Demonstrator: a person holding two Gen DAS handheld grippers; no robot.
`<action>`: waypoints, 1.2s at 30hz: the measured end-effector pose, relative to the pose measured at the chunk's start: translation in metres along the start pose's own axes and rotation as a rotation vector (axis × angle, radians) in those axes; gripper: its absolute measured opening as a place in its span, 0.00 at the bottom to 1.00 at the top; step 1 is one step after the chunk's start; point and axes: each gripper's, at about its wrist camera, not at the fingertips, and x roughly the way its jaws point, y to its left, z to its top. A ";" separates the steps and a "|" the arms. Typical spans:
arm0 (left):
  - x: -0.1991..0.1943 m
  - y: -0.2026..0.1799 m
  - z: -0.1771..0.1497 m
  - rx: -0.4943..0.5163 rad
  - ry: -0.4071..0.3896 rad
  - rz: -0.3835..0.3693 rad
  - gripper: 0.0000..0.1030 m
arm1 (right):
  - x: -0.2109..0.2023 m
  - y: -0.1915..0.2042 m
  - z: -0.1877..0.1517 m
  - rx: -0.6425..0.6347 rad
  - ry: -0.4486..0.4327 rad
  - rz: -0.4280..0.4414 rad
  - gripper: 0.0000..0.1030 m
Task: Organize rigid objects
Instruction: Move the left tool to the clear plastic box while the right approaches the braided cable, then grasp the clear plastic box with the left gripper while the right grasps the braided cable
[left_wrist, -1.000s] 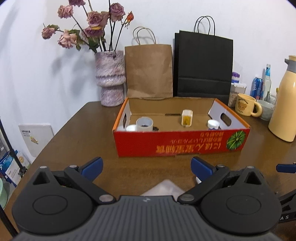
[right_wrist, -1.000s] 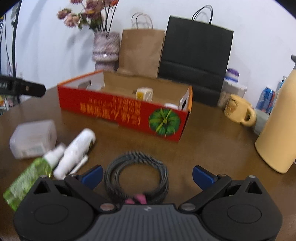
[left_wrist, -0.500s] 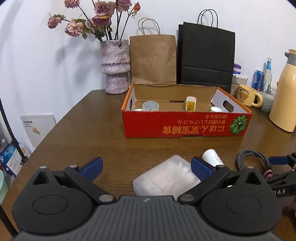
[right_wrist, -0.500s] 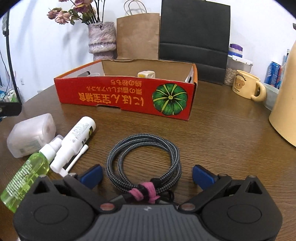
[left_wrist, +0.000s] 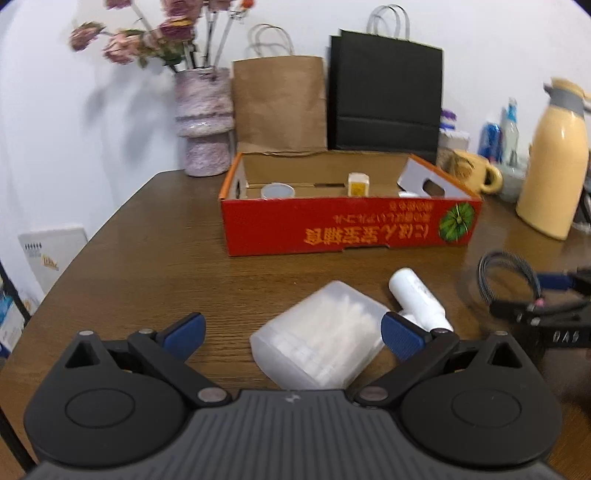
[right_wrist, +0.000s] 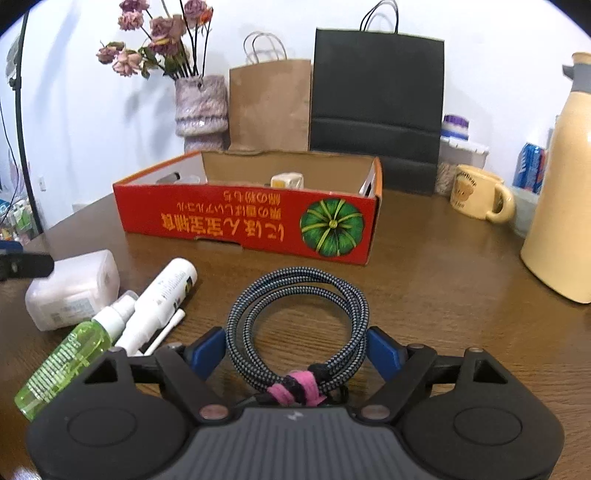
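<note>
Right wrist view: the right gripper (right_wrist: 295, 349) straddles a coiled braided cable (right_wrist: 298, 325) on the wooden table (right_wrist: 443, 280), its jaws closing with the coil between the blue pads, apparently not yet pinched. Left of it lie a white bottle (right_wrist: 162, 304), a green spray bottle (right_wrist: 70, 354) and a clear plastic box (right_wrist: 72, 290), which sits between the spread fingers of the left gripper (left_wrist: 291, 330). Farther off, the red cardboard box (right_wrist: 243, 218) already holds a few small items; four things seem left to put away.
</note>
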 end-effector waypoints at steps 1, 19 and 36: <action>0.003 -0.002 0.000 0.013 0.007 0.000 1.00 | -0.002 0.001 0.000 -0.001 -0.009 -0.007 0.79; 0.055 0.004 0.002 -0.016 0.094 -0.033 1.00 | -0.015 -0.002 -0.004 0.032 -0.060 -0.039 0.79; 0.064 0.008 0.000 -0.061 0.072 0.000 0.65 | -0.017 0.001 -0.004 0.025 -0.064 -0.038 0.79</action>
